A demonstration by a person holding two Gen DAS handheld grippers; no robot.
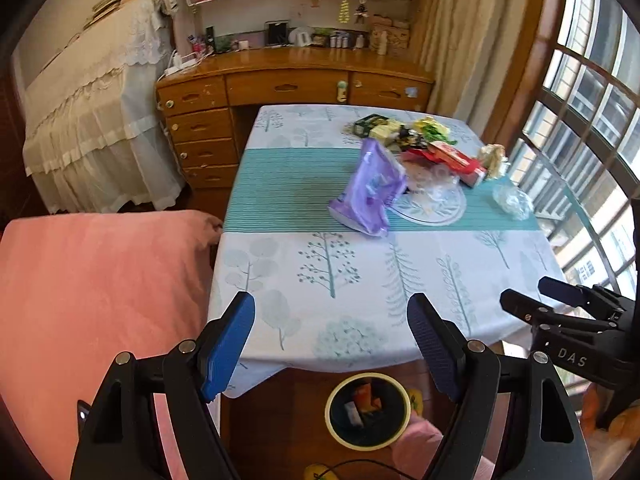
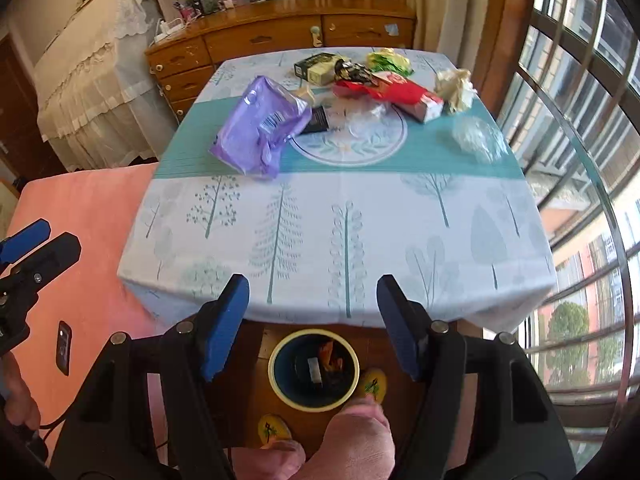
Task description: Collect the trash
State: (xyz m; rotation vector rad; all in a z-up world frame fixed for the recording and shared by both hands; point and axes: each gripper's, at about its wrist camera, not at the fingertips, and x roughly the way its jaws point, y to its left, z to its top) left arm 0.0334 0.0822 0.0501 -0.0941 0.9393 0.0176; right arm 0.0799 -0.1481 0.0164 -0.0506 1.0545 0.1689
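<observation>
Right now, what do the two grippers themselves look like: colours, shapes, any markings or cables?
Both match: the left gripper and right gripper have black angular linkage arms with silver pivot pins, each ending in two flat blue textured fingers. White letters "DAS" mark the right gripper's body, seen from the left camera. A thin black cable runs below the left gripper.

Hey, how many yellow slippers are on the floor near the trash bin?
2. One yellow slipper touches the right side of the round cream-rimmed trash bin; the other yellow slipper lies nearer, left of the bin. Legs cover part of each, and the table could hide more.
</observation>
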